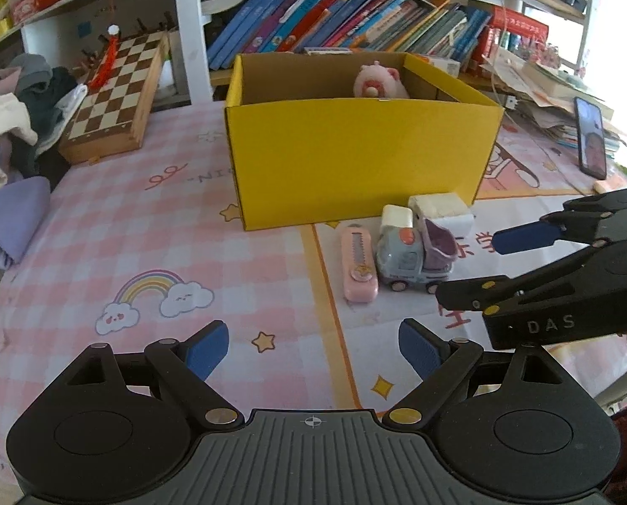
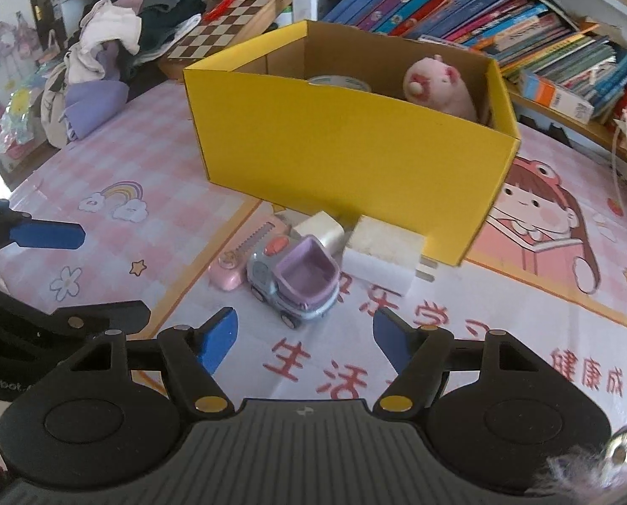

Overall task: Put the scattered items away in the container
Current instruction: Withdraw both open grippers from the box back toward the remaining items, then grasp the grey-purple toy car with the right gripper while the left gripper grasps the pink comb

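- Blue-padded black right gripper (image 2: 304,338) is nearest the lens, jaws spread wide and holding nothing, low over the pink cartoon-printed tablecloth (image 2: 524,320).
- Just ahead of it stands the grey-and-lilac plastic toy dump truck (image 2: 294,280), its lilac bed facing the gripper; this looks like the item in hand.
- Black left gripper (image 1: 313,347) is likewise spread and empty, hanging back over the cloth to the left, well short of the pile.
- Close around the truck lie a pink toy saw-blade case (image 1: 357,267), touching or nearly touching its side, a small cream cube (image 2: 320,227) and a white-and-cream rectangular sponge block (image 2: 383,259), all near the front wall of the yellow cardboard box (image 2: 355,160).
- Inside the box sit a pink plush pig (image 2: 437,84) and what seems a roll of tape (image 2: 341,82).
- Advice: close on the truck across its narrow body rather than the sloping bed, which would likely slip; come in straight so the outer finger does not nudge the sponge block.
- Lift clear of the box's front wall before moving over it, and release low in the free space left of the pig.
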Available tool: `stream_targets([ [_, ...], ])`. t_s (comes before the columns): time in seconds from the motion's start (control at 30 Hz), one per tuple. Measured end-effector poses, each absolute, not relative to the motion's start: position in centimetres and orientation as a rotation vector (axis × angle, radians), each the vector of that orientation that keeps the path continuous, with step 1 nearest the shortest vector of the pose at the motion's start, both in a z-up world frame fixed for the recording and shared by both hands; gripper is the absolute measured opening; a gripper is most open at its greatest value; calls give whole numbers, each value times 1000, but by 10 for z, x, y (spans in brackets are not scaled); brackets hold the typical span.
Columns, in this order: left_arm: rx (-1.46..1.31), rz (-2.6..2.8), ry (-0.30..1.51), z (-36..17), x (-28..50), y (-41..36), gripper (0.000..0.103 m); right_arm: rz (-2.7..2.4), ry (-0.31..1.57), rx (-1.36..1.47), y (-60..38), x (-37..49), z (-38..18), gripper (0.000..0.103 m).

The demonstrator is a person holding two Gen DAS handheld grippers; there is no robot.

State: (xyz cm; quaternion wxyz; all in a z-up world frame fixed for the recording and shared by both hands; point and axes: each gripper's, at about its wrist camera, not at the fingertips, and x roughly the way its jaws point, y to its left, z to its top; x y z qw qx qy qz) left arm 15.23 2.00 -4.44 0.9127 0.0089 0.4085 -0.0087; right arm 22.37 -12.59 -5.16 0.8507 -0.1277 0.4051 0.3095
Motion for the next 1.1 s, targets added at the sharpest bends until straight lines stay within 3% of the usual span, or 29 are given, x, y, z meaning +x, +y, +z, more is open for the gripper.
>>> stream_targets([
  [0.33, 18, 32, 868, -48, 161, 22, 90, 695, 908, -261, -114, 251, -65, 68],
  [0.8, 48, 22, 877, -54, 181, 9, 88, 742, 935, -252, -121, 264, -71, 47],
  [1.1, 64, -33, 889, -67, 205, -6, 56, 682, 918, -282, -149, 257, -67, 44],
])
